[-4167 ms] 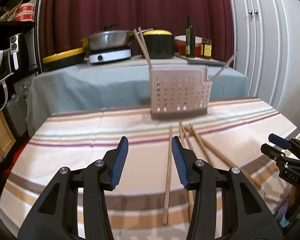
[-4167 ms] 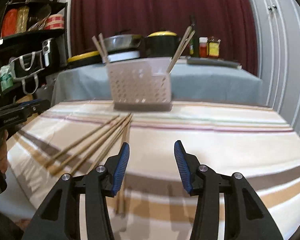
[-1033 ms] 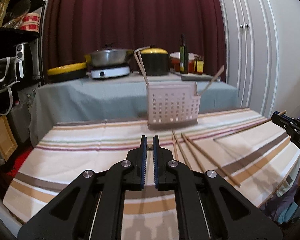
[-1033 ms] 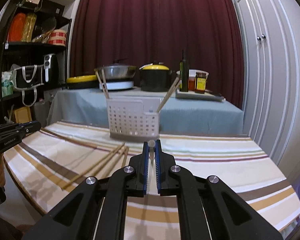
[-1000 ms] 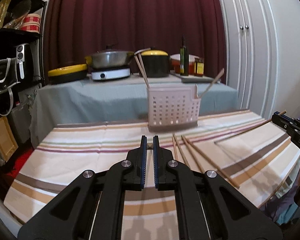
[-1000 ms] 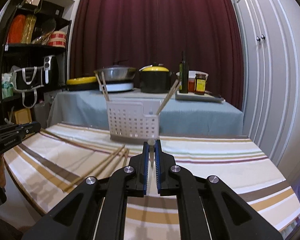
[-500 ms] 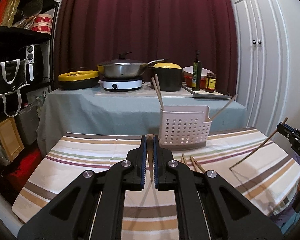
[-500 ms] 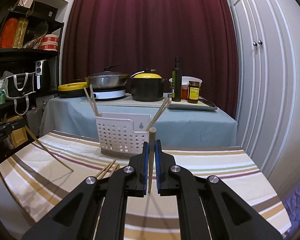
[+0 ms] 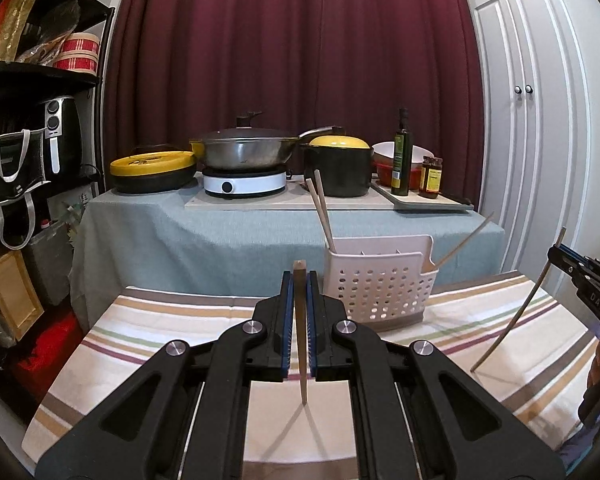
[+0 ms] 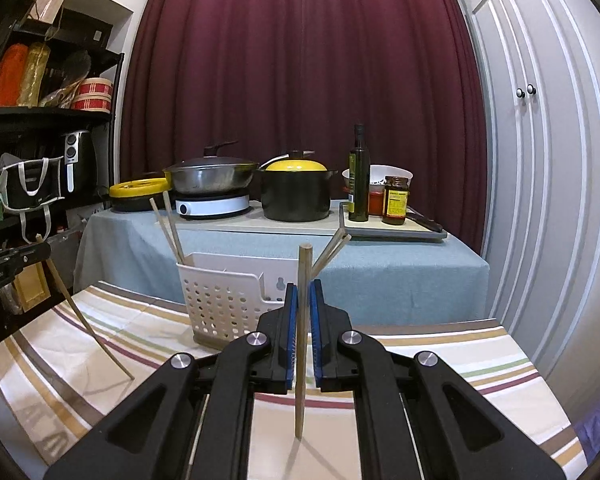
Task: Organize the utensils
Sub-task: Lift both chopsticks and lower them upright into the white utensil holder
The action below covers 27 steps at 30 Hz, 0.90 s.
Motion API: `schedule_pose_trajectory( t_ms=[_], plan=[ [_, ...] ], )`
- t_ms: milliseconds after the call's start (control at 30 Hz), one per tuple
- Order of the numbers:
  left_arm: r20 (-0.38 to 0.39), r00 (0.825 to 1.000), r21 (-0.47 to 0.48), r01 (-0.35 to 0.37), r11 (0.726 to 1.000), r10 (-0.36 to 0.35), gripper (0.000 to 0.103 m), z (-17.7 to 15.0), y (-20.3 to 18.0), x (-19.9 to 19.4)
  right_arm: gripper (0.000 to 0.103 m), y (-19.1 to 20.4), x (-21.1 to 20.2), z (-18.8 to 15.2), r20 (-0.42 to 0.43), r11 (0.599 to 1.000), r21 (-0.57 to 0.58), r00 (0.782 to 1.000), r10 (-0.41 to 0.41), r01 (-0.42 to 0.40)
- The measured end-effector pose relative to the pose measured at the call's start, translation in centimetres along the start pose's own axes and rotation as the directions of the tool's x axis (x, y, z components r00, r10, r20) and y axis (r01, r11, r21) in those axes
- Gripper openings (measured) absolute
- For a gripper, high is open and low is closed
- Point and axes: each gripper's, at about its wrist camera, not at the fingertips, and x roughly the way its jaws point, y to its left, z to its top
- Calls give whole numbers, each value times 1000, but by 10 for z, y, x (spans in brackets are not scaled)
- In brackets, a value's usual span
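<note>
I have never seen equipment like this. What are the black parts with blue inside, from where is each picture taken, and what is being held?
There is no robot here. A person holds a two-finger clamp in each hand, and a small wide-angle camera on each clamp looks forward along its fingers. So each picture has its own clamp at the bottom.

In the left clamp's view, the left gripper is shut on a chopstick that stands almost upright. At the right edge you see the other clamp with its own stick.

In the right clamp's view, the right gripper is shut on a second chopstick.

Ahead, on the striped tablecloth, stands a white basket with holes; a few chopsticks already lean in it. Behind is another table with pots and bottles.
</note>
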Motion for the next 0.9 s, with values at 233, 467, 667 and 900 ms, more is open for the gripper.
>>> schedule_pose_trajectory(
  t_ms=[233, 467, 667, 900],
  plan=[
    [10, 999, 3, 32, 999, -32, 6, 15, -5, 9, 7, -1, 3, 15, 16, 1000, 9, 1000, 17, -17],
    [92, 993, 14, 74, 997, -75, 6, 53, -14, 5, 7, -2, 3, 44, 71, 999, 20, 996, 48, -50],
    [159, 981, 34, 109, 993, -113, 6, 87, -26, 11, 7, -3, 12, 73, 130, 996, 23, 988, 77, -81],
    [237, 960, 60, 135, 989, -145, 6, 124, -41, 24, 7, 6, 25, 108, 214, 995, -12, 971, 102, -102]
  ],
)
